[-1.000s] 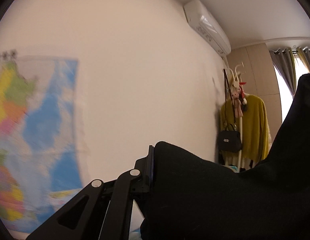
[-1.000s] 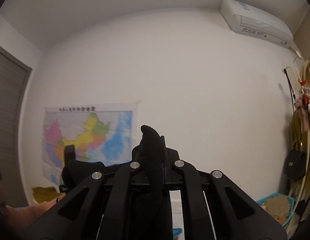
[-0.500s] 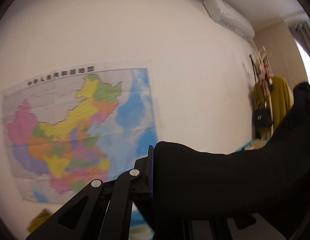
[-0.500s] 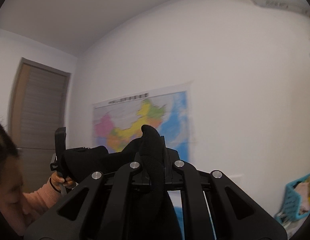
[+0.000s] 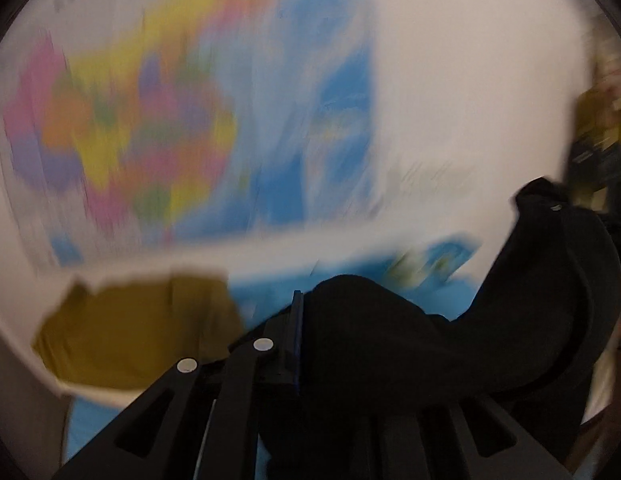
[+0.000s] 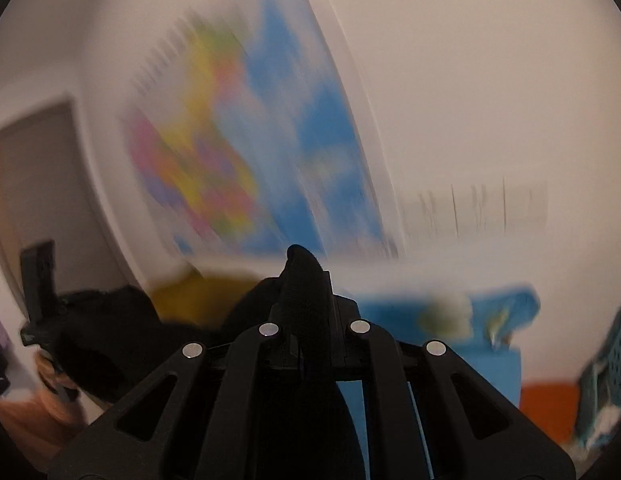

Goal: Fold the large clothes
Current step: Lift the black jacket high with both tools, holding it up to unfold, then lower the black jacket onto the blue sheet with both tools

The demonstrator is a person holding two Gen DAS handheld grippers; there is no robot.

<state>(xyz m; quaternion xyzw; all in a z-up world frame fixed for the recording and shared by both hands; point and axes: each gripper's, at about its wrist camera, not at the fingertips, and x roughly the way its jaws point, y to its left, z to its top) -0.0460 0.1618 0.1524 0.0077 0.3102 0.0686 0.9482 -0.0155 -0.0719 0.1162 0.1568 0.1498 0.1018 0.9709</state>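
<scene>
Left wrist view shows the left gripper point(image 5: 306, 344) clamped on a thick black knit garment point(image 5: 390, 360), whose cloth stretches away to the right, below the blurred multicoloured wall map point(image 5: 182, 112). From the right wrist view, the right gripper point(image 6: 306, 312) is pinched tight on a fold of the same black garment point(image 6: 306, 280), also below that map point(image 6: 238, 168); an olive-yellow cloth point(image 6: 198, 292) lies just under the map.

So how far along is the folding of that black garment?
Early on, it seems. No finished fold shows. The left gripper and the right gripper are each shut on the black garment, holding it up off the blue surface. The frames are blurred. Laying it flat and every fold look left to do.
</scene>
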